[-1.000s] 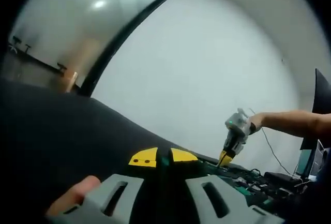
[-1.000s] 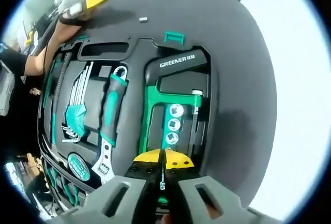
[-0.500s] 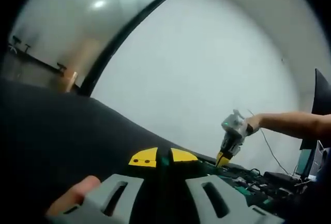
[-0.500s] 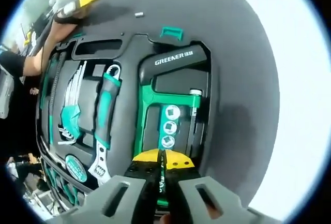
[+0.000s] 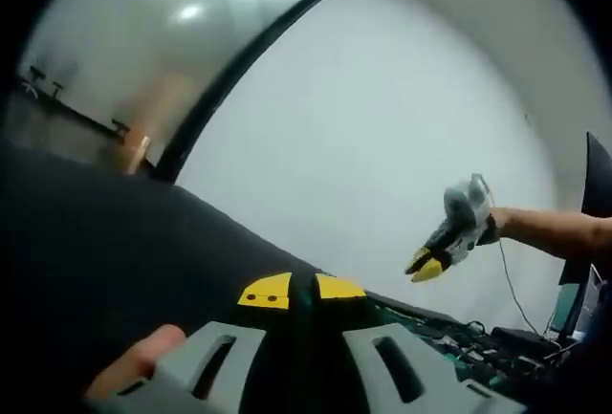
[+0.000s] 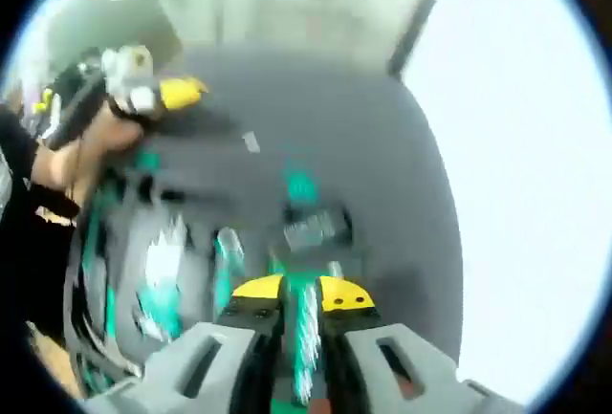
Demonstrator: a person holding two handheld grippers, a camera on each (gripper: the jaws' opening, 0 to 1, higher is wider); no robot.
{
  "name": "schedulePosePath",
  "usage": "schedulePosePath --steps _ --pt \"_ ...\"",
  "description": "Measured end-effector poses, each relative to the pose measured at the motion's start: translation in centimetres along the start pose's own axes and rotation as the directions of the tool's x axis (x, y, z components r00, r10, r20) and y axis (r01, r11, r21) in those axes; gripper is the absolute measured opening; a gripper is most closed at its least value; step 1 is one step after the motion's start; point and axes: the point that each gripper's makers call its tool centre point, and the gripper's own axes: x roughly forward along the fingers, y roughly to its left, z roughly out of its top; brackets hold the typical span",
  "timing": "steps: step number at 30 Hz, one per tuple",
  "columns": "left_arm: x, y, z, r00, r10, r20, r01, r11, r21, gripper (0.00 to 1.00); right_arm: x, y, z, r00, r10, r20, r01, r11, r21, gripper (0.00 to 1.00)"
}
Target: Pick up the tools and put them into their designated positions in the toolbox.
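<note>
- Toolbox point(image 6: 191, 261) open on dark desk point(image 6: 382, 146), blurred; several tools seemingly seated.
- Right gripper point(image 6: 298, 294) fingers pinching a thin, blurred tool, unplaced.
- Left gripper point(image 5: 301, 292) fingers together, seemingly empty.
- Small loose piece point(image 6: 251, 141) still out.

The far part of the dark table point(image 6: 382, 146) lies bare, so there is passing room between the toolbox point(image 6: 124, 271) and the table's far edge. One small pale piece point(image 6: 251, 141) sits there alone, apart from the box. The left gripper point(image 6: 158, 96), with the hand point(image 6: 91, 141) behind it, hangs over the table by the toolbox's far left corner. The right gripper point(image 5: 427, 266) is lifted off the toolbox point(image 5: 430, 323), with open air beneath it.
</note>
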Motion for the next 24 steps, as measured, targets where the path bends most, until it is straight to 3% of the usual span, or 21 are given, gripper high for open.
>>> schedulePosePath --steps 2,4,7,9,12,17,21,24 --pt "-0.1 0.5 0.1 1.0 0.016 0.003 -0.016 1.0 -0.011 0.1 2.3 2.1 3.5 0.997 0.038 0.073 -0.037 0.999 -0.016 0.13" --pt "-0.3 0.6 0.3 1.0 0.022 0.015 -0.022 1.0 -0.014 0.1 5.5 3.6 5.9 0.994 0.035 0.105 -0.024 0.995 -0.099 0.14" --pt "-0.3 0.5 0.3 1.0 0.02 0.018 -0.02 1.0 -0.013 0.1 9.7 5.4 6.0 0.996 0.073 0.054 -0.066 0.991 -0.119 0.15" --pt "-0.3 0.4 0.3 1.0 0.016 0.016 -0.016 1.0 -0.012 0.1 11.8 6.8 5.9 0.99 0.141 0.025 -0.137 0.983 -0.123 0.17" --pt "-0.1 0.2 0.0 1.0 0.005 0.006 -0.004 1.0 -0.013 0.1 14.3 5.9 5.6 0.991 0.135 0.005 -0.133 0.985 -0.107 0.17" --pt "0.0 -0.1 -0.3 1.0 -0.011 -0.008 0.011 1.0 -0.011 0.1 16.0 4.6 5.0 0.992 0.123 0.037 -0.122 0.992 -0.042 0.17" --pt "-0.1 -0.2 -0.2 1.0 -0.015 -0.002 0.015 1.0 -0.024 0.1 15.7 6.6 5.8 0.968 0.222 0.117 -0.225 0.974 0.011 0.22" --pt "0.0 -0.2 -0.3 1.0 -0.016 -0.005 0.016 1.0 -0.024 0.1 16.4 6.2 5.4 0.976 0.193 0.102 -0.194 0.981 -0.004 0.23"
